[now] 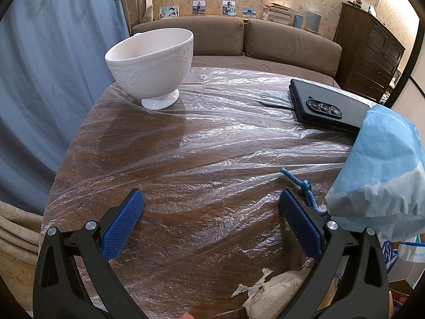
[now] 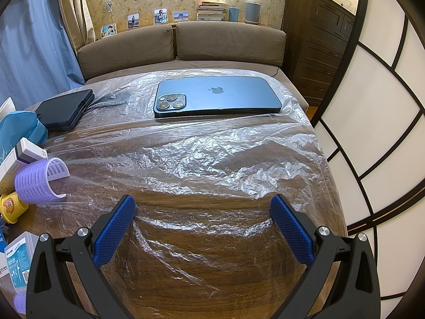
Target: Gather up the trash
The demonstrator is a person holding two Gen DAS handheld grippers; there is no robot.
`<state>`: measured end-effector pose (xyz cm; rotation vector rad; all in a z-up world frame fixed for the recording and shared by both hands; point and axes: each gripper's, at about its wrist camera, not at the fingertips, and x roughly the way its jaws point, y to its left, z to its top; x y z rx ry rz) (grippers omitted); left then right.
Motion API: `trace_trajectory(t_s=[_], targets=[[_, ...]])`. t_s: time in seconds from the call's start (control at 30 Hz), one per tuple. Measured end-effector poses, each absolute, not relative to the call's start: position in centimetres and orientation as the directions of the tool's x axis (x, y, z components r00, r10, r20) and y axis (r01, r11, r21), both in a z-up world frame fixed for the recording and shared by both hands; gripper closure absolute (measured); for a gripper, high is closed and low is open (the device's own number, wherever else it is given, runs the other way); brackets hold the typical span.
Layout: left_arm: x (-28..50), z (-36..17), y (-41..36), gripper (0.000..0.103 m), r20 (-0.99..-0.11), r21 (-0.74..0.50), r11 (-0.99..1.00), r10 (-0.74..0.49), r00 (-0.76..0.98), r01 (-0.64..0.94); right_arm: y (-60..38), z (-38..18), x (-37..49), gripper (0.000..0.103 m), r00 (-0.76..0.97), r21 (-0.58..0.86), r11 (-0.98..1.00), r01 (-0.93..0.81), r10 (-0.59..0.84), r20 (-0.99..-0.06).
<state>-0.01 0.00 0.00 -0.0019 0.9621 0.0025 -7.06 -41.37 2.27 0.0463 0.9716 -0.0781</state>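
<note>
A crumpled beige paper wad (image 1: 276, 292) lies on the table's near edge, just below and behind the right finger of my left gripper (image 1: 211, 199). That gripper is open, hovering over bare plastic-covered wood with nothing between its pads. My right gripper (image 2: 203, 204) is also open and empty, held over wrinkled clear plastic sheeting (image 2: 212, 154) that covers the round wooden table (image 2: 212, 279). A white footed bowl (image 1: 151, 63) stands at the far left of the table in the left wrist view.
A black phone (image 1: 321, 106) and a blue phone (image 2: 216, 97) lie at the table's far side. A blue cloth pouch (image 1: 382, 170) with a blue cord (image 1: 302, 186), a purple hair roller (image 2: 37, 183), small boxes (image 2: 18, 159) and a yellow cup (image 2: 12, 207) crowd the middle. A brown sofa (image 1: 239, 37) sits behind.
</note>
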Motion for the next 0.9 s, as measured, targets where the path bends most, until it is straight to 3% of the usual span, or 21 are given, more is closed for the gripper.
trace_trajectory(t_s=[0.4, 0.53, 0.67, 0.9], targets=[[0.0, 0.2, 0.1, 0.001, -0.836, 0.004, 1.000, -0.008, 0.549, 0.020, -41.6, 2.5, -7.7, 0.004, 0.555, 0.007, 0.994, 0.107, -0.054, -0.830], [-1.5, 2.8, 1.2, 0.001, -0.795, -0.008, 1.000, -0.013, 0.606, 0.011, -41.2, 5.8, -11.0, 0.004, 0.618, 0.068, 0.993, 0.096, -0.006, -0.786], [-5.7, 5.7, 2.7, 0.001, -0.746, -0.045, 0.996, -0.083, 0.660, 0.075, -39.5, 7.5, -14.7, 0.004, 0.660, 0.058, 0.998, 0.000, 0.043, -0.750], [-12.3, 6.9, 0.5, 0.001, -0.708, -0.145, 0.935, -0.326, 0.626, 0.322, -33.2, 7.6, -20.5, 0.004, 0.629, 0.107, 0.960, -0.257, 0.251, -0.736]])
